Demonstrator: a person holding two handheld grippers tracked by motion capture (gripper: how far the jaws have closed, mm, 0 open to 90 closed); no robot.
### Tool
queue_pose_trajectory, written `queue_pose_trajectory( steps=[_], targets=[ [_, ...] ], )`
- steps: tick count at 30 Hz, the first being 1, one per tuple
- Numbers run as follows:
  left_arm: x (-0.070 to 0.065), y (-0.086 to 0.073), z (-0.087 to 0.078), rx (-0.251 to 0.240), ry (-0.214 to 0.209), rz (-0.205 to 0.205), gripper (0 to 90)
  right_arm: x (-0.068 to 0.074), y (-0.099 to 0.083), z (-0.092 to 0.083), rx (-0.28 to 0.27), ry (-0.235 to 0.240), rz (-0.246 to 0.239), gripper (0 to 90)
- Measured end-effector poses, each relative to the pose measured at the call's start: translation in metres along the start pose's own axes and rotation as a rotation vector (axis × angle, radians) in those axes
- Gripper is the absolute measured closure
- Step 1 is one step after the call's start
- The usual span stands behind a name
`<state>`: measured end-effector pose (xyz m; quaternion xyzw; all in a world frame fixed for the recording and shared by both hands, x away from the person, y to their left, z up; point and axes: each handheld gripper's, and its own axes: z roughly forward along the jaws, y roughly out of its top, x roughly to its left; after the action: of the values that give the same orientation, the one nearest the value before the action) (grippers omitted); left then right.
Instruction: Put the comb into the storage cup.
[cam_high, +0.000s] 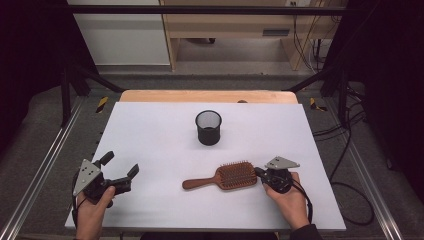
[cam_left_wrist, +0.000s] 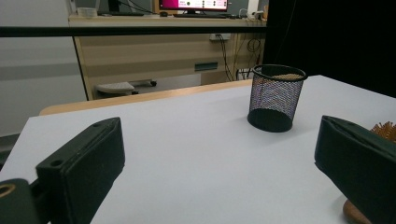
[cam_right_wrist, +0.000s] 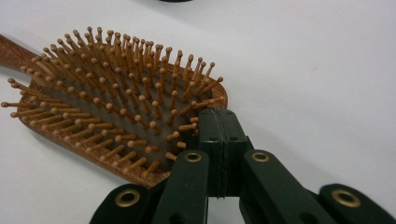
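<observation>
brush: wooden paddle hairbrush, stiff, light, pins up
grip: handle end, far from right claw
right claw: jaws together, tips at brush head
left claw: jaws apart, empty

Setting: a laboratory recording station.
Frame: black bars enclosed the white table.
Far side: a wooden bench carried a lit monitor.
Right: loose cables crossed the grey floor.

Even overhead light, soft shadows, dark surroundings; close fingers slightly blurred, frames low-resolution.
</observation>
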<state>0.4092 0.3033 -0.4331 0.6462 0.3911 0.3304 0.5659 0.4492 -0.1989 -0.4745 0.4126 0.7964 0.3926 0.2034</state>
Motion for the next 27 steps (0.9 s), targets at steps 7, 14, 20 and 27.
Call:
queue_pose_trajectory(
  steps=[7, 14, 20, 27],
  targets=[
    [-0.001, -0.001, 0.001, 0.007, 0.0, 0.002, 1.9, 0.018, 0.01, 0.012, 0.0, 0.041, -0.003, 90.0],
    [-0.003, -0.001, 0.003, 0.029, -0.009, 0.008, 1.9, 0.032, 0.018, 0.023, 0.004, 0.066, -0.015, 90.0],
    [-0.006, -0.002, 0.005, 0.053, -0.022, 0.014, 2.1, 0.04, 0.025, 0.03, 0.0, 0.077, -0.025, 90.0],
    [-0.009, -0.003, 0.007, 0.07, -0.033, 0.022, 2.2, 0.043, 0.028, 0.035, 0.002, 0.078, -0.031, 90.0]
  ],
)
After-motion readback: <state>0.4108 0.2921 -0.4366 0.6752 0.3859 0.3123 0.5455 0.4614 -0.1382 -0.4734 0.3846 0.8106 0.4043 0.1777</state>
